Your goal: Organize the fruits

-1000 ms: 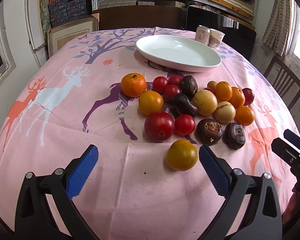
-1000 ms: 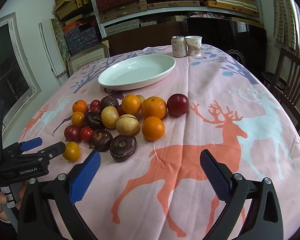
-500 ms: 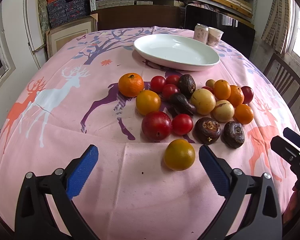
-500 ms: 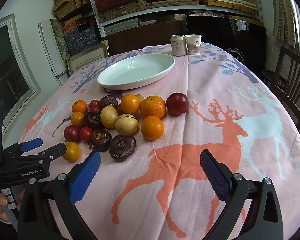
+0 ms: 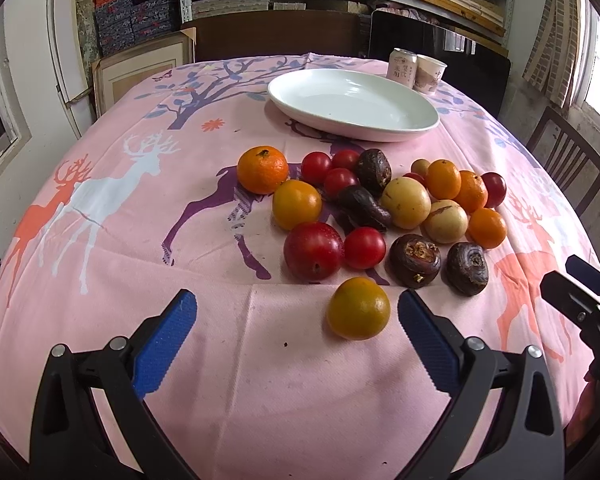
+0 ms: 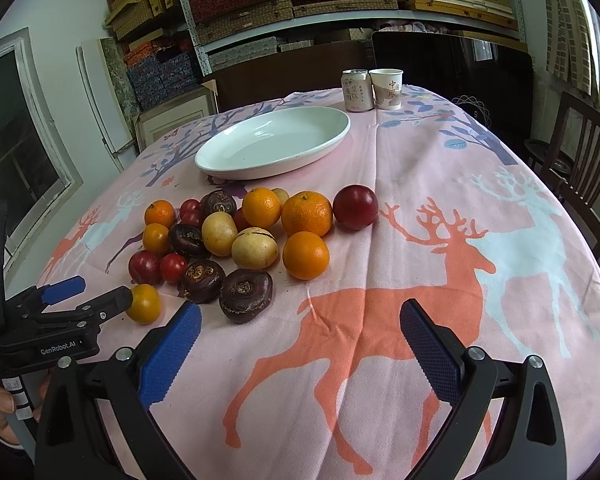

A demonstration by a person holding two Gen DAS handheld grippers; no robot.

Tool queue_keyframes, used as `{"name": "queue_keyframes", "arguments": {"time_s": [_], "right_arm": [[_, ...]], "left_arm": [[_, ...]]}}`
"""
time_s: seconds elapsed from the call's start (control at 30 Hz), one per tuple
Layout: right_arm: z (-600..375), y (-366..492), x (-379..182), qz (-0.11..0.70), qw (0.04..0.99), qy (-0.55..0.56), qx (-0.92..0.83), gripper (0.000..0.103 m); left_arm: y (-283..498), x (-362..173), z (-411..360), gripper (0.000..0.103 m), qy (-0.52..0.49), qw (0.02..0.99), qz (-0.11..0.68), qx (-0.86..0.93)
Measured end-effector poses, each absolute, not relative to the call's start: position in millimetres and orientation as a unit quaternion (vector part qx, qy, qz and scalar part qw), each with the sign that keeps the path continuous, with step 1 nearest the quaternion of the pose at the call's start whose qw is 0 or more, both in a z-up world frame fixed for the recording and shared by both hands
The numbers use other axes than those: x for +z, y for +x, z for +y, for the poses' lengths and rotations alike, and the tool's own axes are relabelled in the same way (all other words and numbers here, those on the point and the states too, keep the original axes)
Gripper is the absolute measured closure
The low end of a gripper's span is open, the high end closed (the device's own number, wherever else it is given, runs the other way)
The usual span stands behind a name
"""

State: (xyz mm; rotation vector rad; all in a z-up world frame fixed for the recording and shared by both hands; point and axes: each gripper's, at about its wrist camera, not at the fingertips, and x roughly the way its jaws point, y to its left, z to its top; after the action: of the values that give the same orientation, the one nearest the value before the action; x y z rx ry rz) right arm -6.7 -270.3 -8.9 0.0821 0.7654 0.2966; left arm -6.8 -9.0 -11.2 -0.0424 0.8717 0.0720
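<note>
Two handheld grippers hover over a pink deer-print tablecloth point(image 6: 440, 184) where a heap of fruit waits to be sorted. The left gripper point(image 5: 298, 332), jaws spread wide and holding nothing, frames a lone yellow-orange fruit point(image 5: 358, 308) lying just inside its right finger, slightly apart from the pile. The right gripper point(image 6: 300, 344), equally wide and empty, points at bare cloth near two dark brown fruits point(image 6: 246, 290). Oranges, red tomatoes and pale yellow fruits cluster mid-table; beyond them sits an empty white dish point(image 6: 276, 142), with a can point(image 6: 356, 90) and paper cup point(image 6: 388, 88) behind.
</note>
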Motion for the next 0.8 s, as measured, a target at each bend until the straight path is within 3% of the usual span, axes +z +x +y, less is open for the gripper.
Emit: {"name": "queue_keyframes", "arguments": {"time_s": [0.8], "right_arm": [[-267,-5,-17,0.383,0.908,0.024,0.167,0.003]], "left_arm": [[-4,-26,3,0.004,-0.031,0.894,0.447,0.000]]}}
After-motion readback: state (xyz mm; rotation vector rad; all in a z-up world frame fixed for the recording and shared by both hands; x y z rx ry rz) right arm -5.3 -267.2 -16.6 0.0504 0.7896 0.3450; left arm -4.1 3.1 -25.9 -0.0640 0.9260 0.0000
